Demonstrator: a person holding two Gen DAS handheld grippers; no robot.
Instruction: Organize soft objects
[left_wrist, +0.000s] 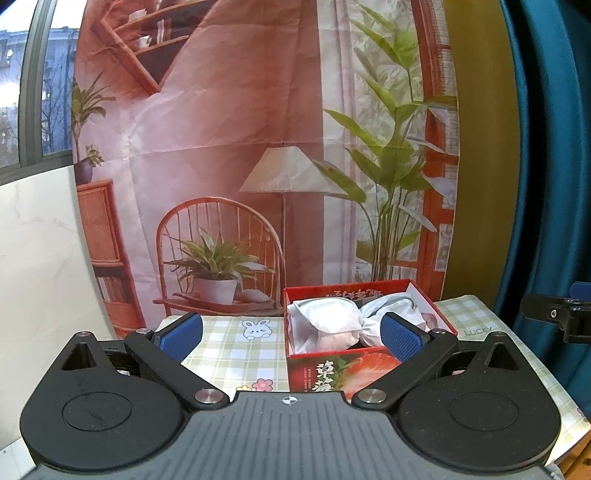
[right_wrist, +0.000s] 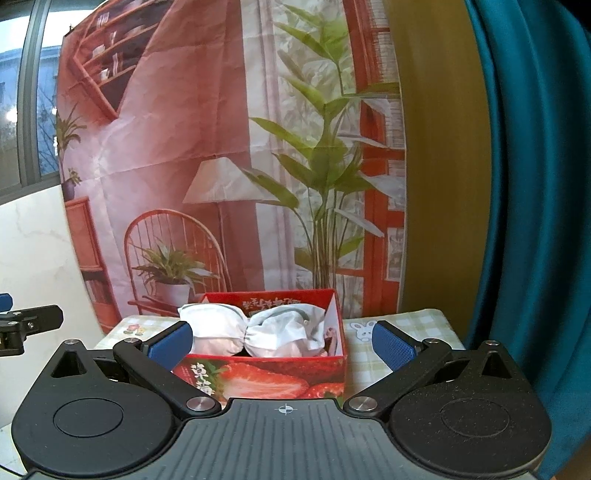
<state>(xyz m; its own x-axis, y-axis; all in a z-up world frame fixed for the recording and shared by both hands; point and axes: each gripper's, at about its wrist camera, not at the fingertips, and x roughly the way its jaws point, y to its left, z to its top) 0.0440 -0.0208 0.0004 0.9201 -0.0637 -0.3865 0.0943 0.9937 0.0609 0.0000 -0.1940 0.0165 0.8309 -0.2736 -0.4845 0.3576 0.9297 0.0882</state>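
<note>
A red strawberry-print box stands on the checked tablecloth, also in the right wrist view. White rolled soft bundles lie inside it, side by side. My left gripper is open and empty, held in front of the box and slightly to its left. My right gripper is open and empty, directly in front of the box. The right gripper shows at the right edge of the left wrist view, and the left gripper at the left edge of the right wrist view.
The green checked tablecloth has rabbit and flower prints. A printed room backdrop hangs behind the table. A teal curtain hangs at the right. A white marble wall is at the left.
</note>
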